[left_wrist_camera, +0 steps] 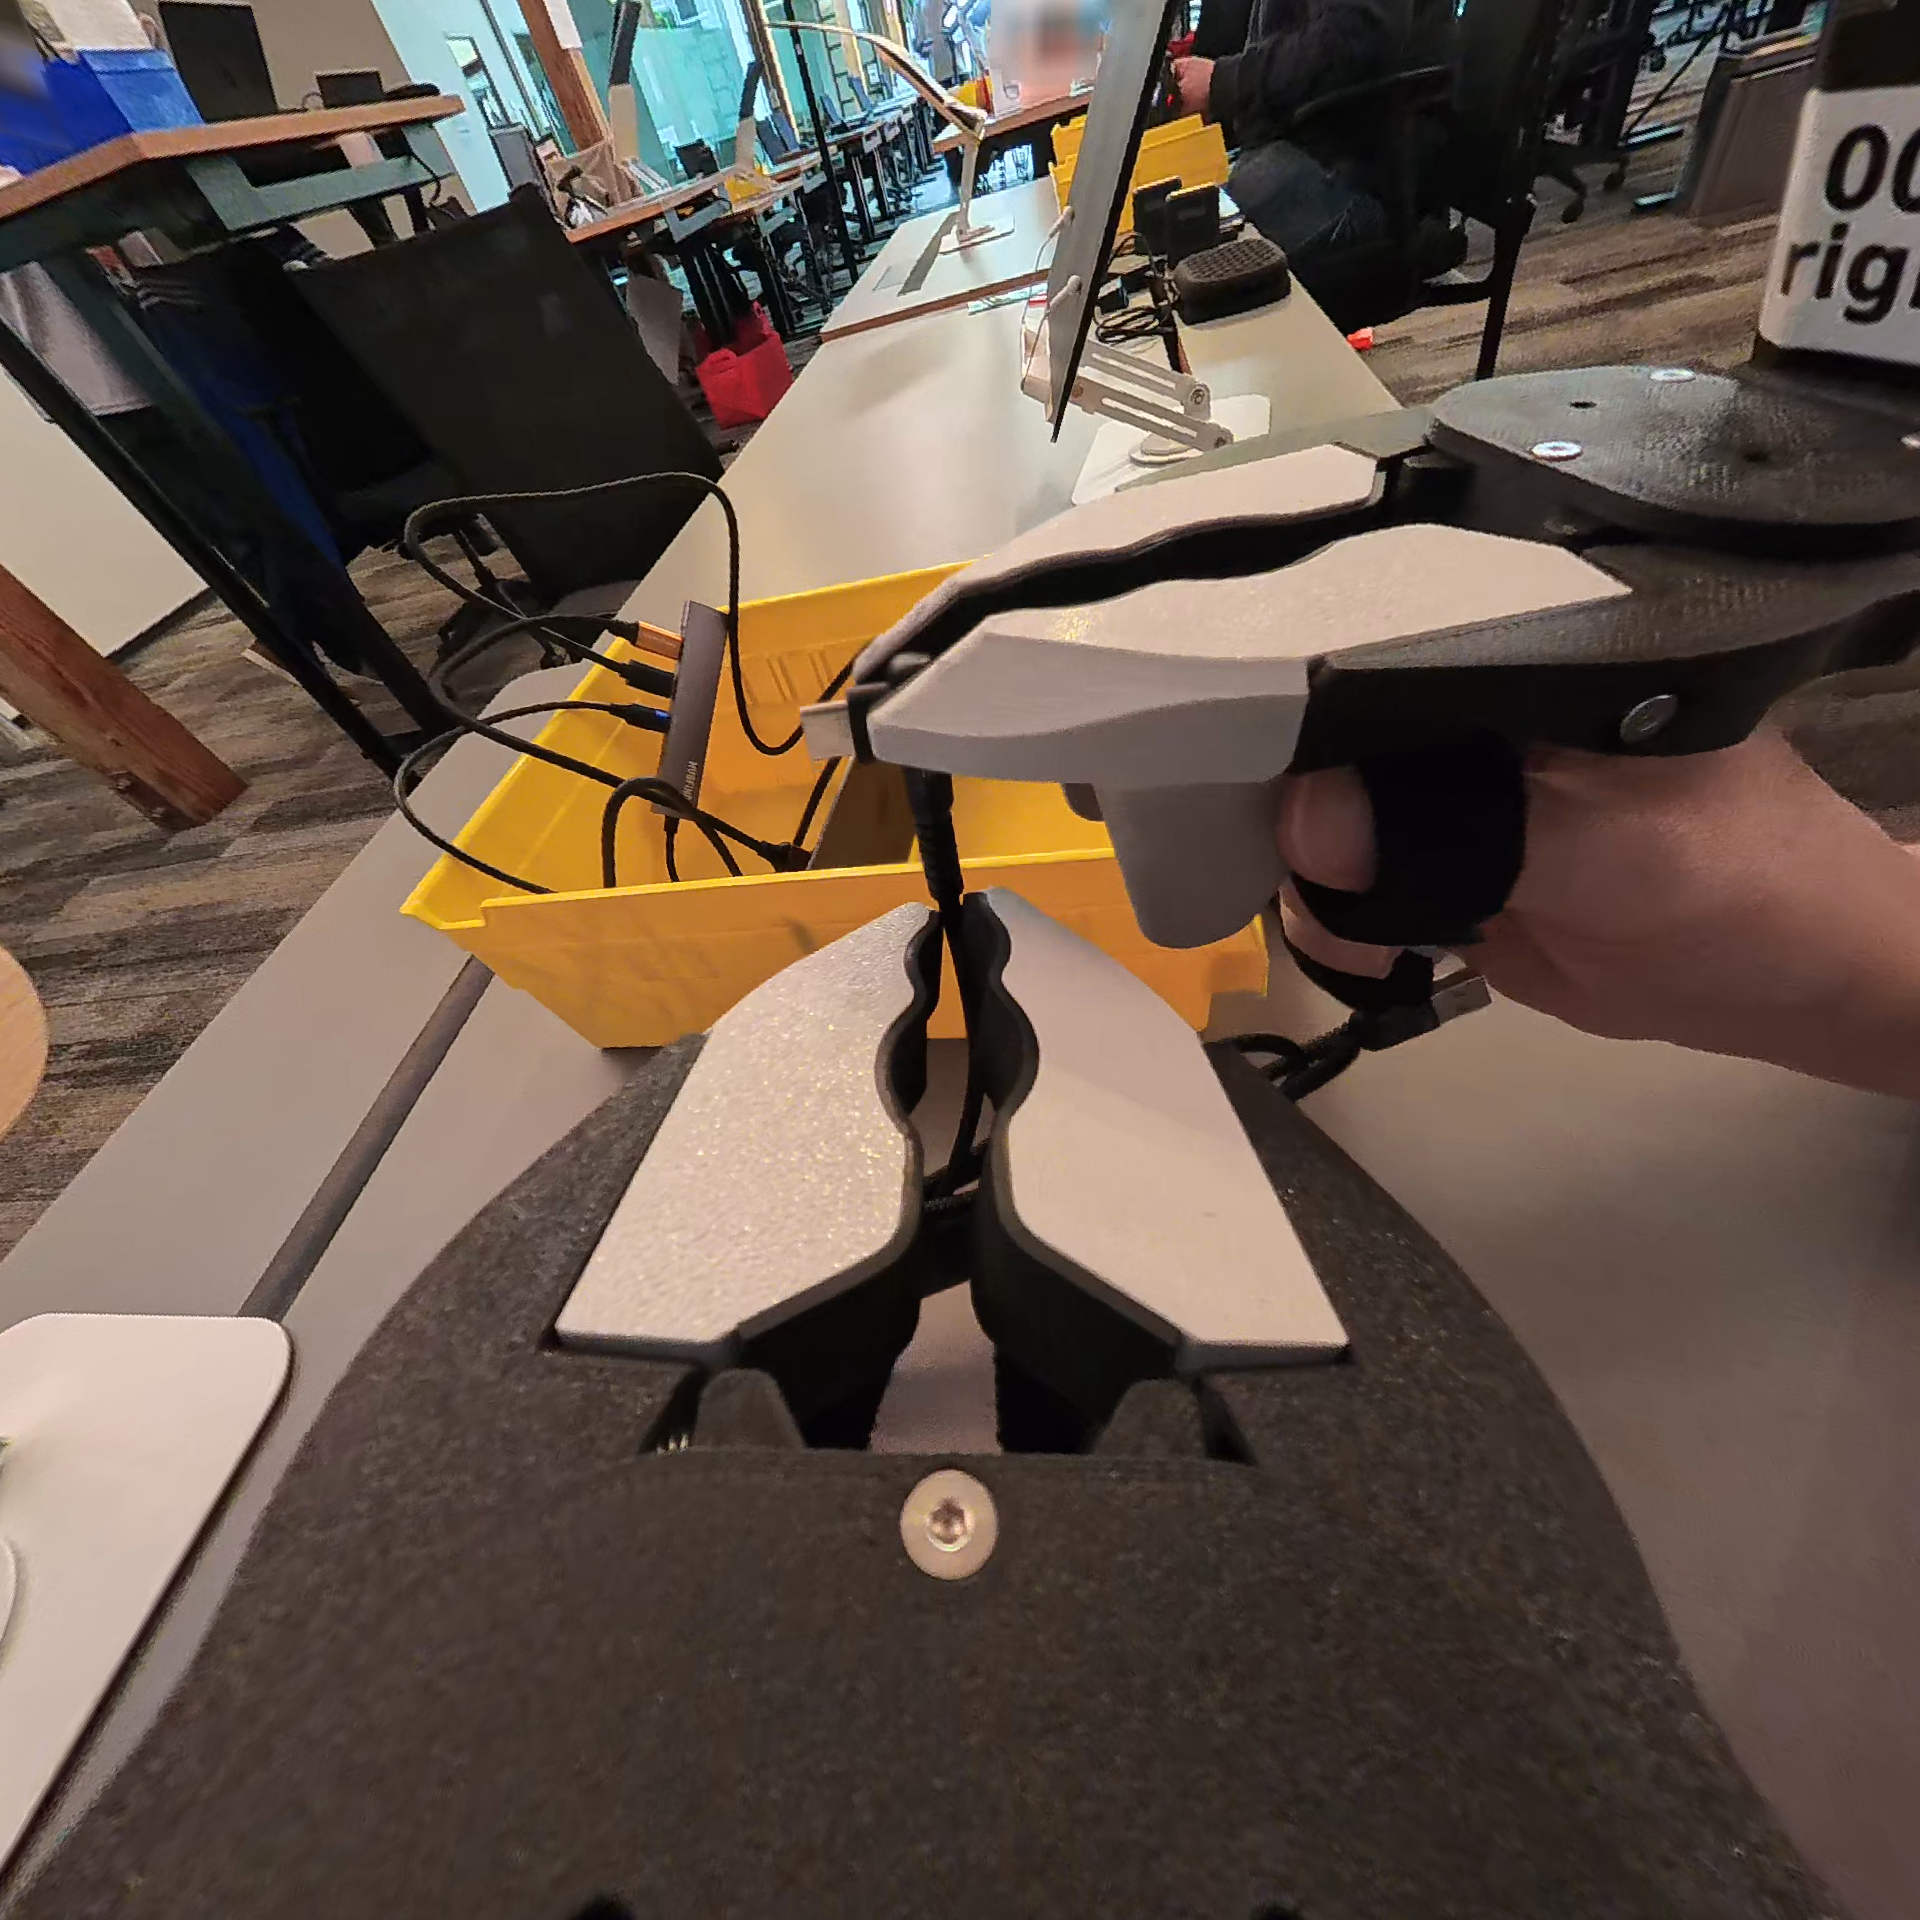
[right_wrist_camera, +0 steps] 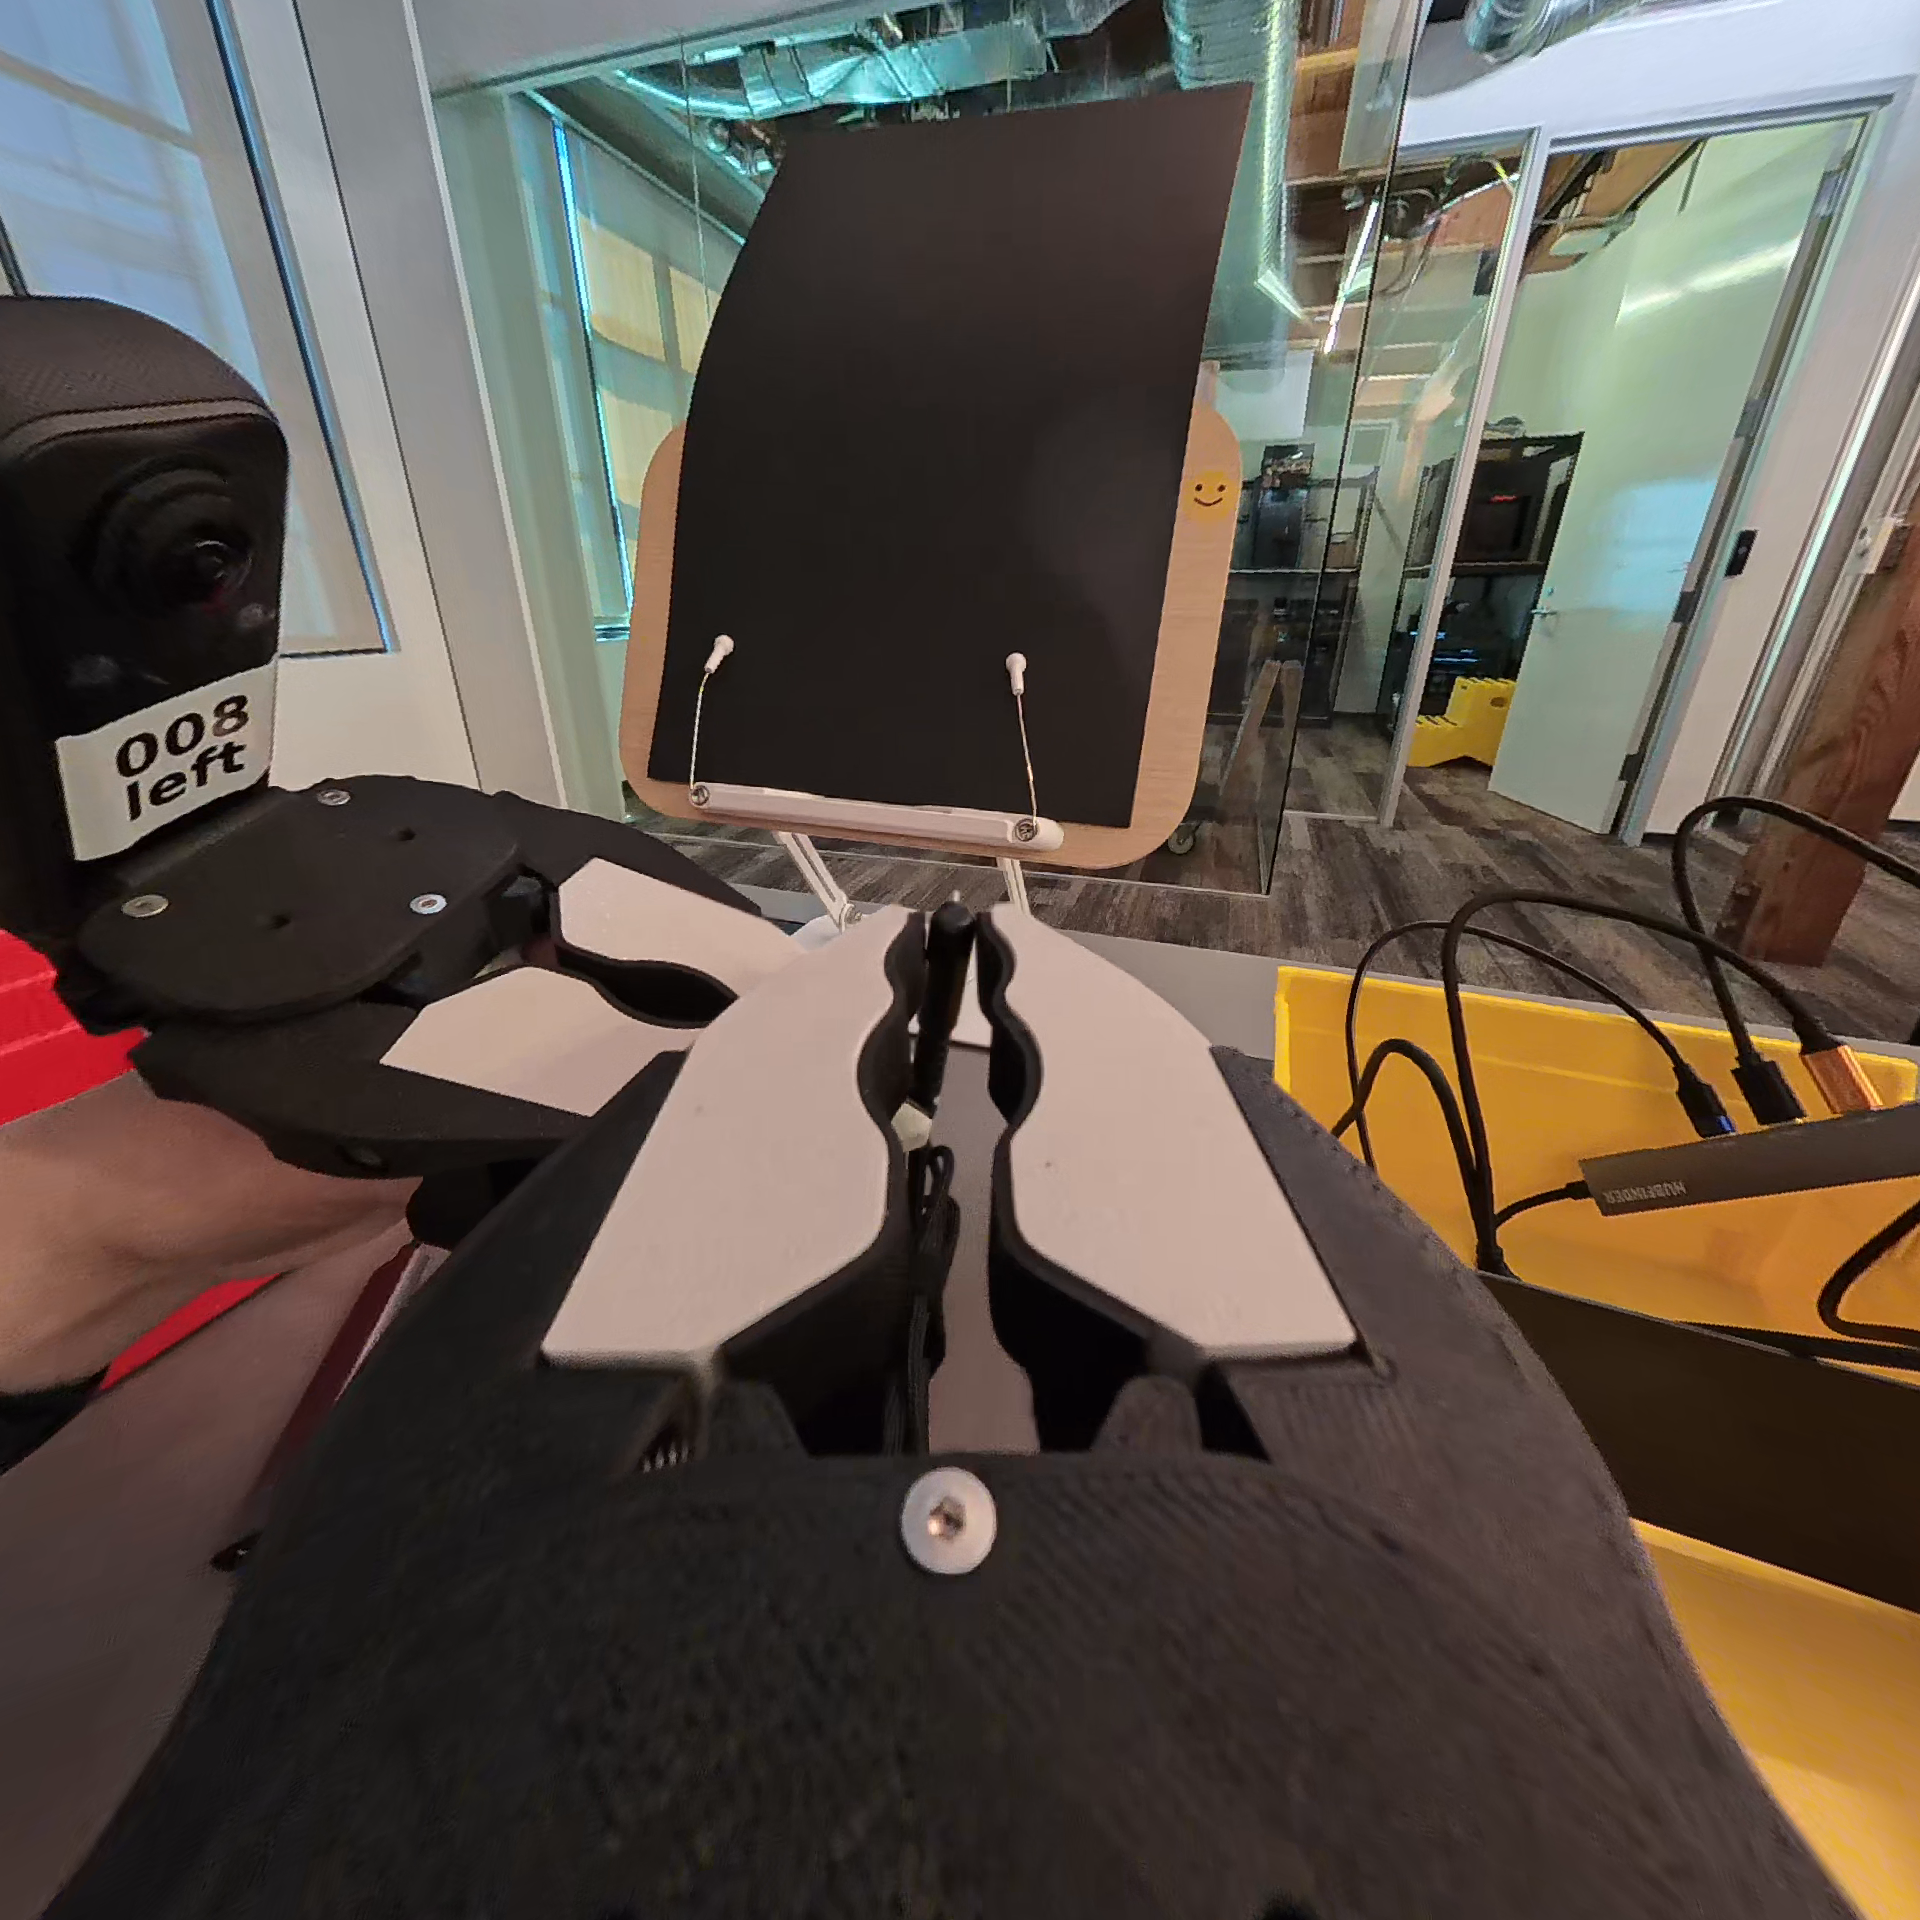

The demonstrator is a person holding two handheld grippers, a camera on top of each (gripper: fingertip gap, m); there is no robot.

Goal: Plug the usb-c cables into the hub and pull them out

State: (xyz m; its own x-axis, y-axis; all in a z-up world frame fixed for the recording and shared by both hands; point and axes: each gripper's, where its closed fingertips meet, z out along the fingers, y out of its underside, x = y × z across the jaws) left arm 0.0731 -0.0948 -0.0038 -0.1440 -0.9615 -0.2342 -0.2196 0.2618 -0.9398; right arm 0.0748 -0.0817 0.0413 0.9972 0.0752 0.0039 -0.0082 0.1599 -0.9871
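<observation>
A dark grey hub (left_wrist_camera: 691, 707) lies in a yellow bin (left_wrist_camera: 727, 956) with three cables plugged into its side. It also shows in the right wrist view (right_wrist_camera: 1745, 1164). My right gripper (left_wrist_camera: 862, 707) is shut on a black cable plug (right_wrist_camera: 951, 966). The plug's silver connector (left_wrist_camera: 826, 727) sticks out of the tips, a short way right of the hub. That cable (left_wrist_camera: 930, 821) hangs down into my left gripper (left_wrist_camera: 951, 914), which is shut on it just in front of the bin. The left gripper's tips are hidden in the right wrist view.
A loose connector (left_wrist_camera: 1455, 997) lies on the grey table under the hand. A black board on a stand (right_wrist_camera: 935, 468) rises behind the bin (right_wrist_camera: 1351, 1039). A white pad (left_wrist_camera: 125, 1434) lies at the near left. A black divider (right_wrist_camera: 1714, 1403) crosses the bin. The gap from one gripper's tips to the other's is roughly 4 centimeters. The dark grey hub (left_wrist_camera: 691, 707) is about equally far from each gripper, around 30 centimeters. Look for it in the right wrist view (right_wrist_camera: 1770, 1161) too.
</observation>
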